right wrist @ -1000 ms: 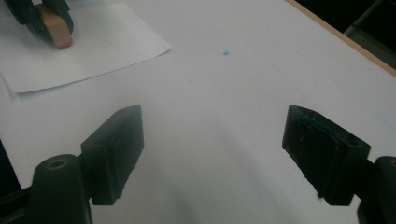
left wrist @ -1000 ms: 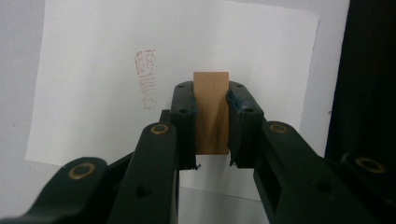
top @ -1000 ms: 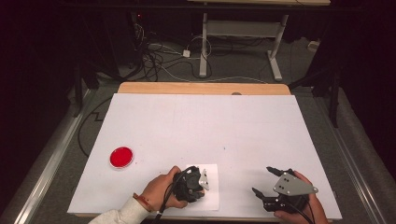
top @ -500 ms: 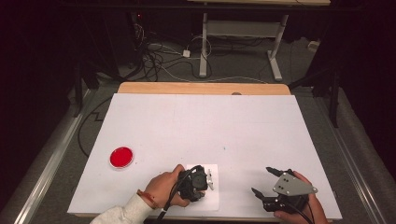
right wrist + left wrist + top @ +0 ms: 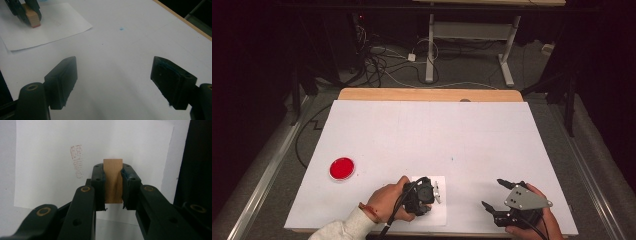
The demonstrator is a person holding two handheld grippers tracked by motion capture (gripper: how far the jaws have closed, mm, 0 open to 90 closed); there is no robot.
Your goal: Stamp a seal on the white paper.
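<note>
Your left gripper point(image 5: 113, 187) is clamped on a wooden stamp block point(image 5: 113, 180), both jaw pads pressed flat against its two long sides. In the left gripper view the block stands over a white sheet of paper point(image 5: 50, 147), and a faint reddish stamped mark point(image 5: 76, 161) lies on the sheet just to one side of the block. Whether the block's face touches the paper cannot be told from that view. In the right gripper view the block's lower face shows a red edge and sits at or just above the sheet.

From the high view, your left hand point(image 5: 388, 200) holds that gripper at the near edge of the table point(image 5: 432, 130), over the paper, a little left of centre. Your right hand point(image 5: 532, 217) holds the right gripper point(image 5: 497, 195) near the front right corner, well apart from the paper. Its jaws are spread wide, with nothing between them but bare white tabletop, as the right gripper view confirms. The grey three-cornered plate sits on top of it.

Farther left, a round red ink pad point(image 5: 342, 168) lies on the table, well apart from both grippers. A small blue speck point(image 5: 452, 159) marks the tabletop between the paper and the middle of the table. At the far edge, a bare wooden strip point(image 5: 427, 94) runs along the table's width.
</note>
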